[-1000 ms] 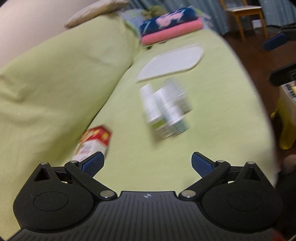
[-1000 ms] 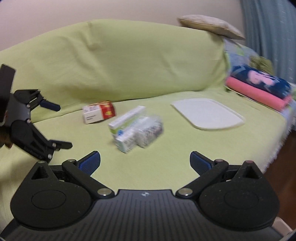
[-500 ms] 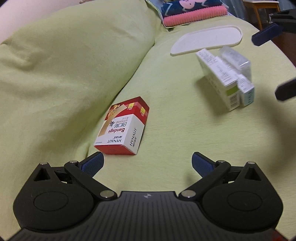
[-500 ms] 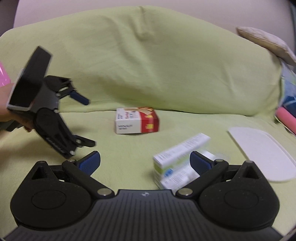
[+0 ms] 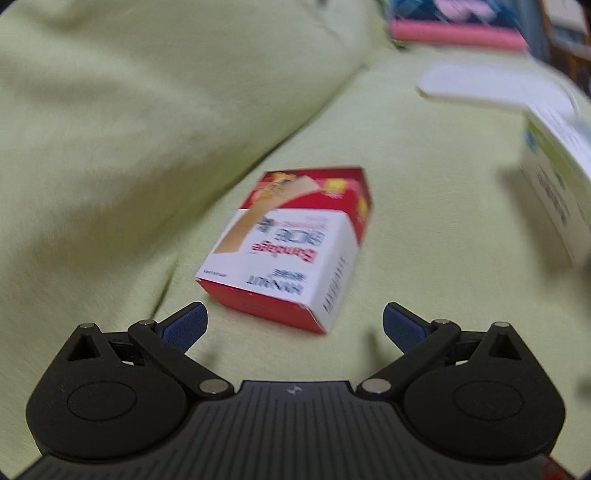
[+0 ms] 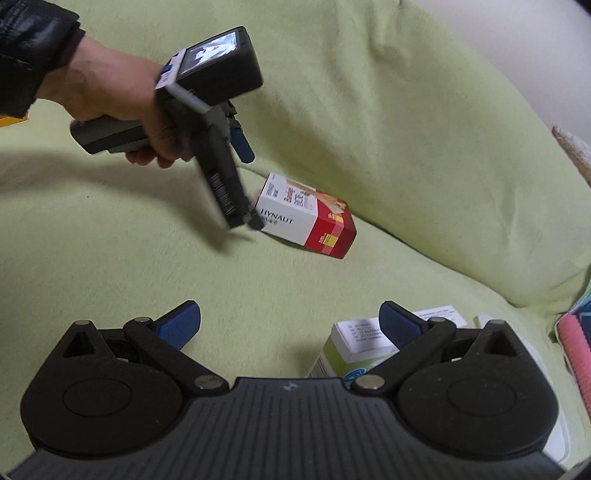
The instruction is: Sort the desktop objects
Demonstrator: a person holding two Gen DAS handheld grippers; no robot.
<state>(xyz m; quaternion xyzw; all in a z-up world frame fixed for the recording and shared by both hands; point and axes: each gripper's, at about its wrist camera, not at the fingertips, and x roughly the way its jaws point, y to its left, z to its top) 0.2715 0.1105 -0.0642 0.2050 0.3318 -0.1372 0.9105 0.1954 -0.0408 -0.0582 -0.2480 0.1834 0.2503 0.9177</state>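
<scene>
A red and white bandage box (image 5: 291,247) lies flat on the green sofa seat, close to the backrest. My left gripper (image 5: 293,326) is open just short of its near end, the box not between the fingers. From the right wrist view the same bandage box (image 6: 308,218) shows with the left gripper (image 6: 249,184) held by a hand and tilted down at its left end. My right gripper (image 6: 290,323) is open and holds nothing. White and green medicine boxes (image 6: 354,349) lie under its right finger; one of these medicine boxes (image 5: 557,192) shows at the right edge.
A white tray (image 5: 491,86) lies further along the seat. A pink and blue folded stack (image 5: 458,26) sits beyond it. The green backrest (image 6: 388,110) rises right behind the bandage box. A dark sleeve (image 6: 29,48) enters at top left.
My left gripper has swung from the medicine boxes to the bandage box and closed in on it. My right gripper has dropped toward the medicine boxes. Both stay open.
</scene>
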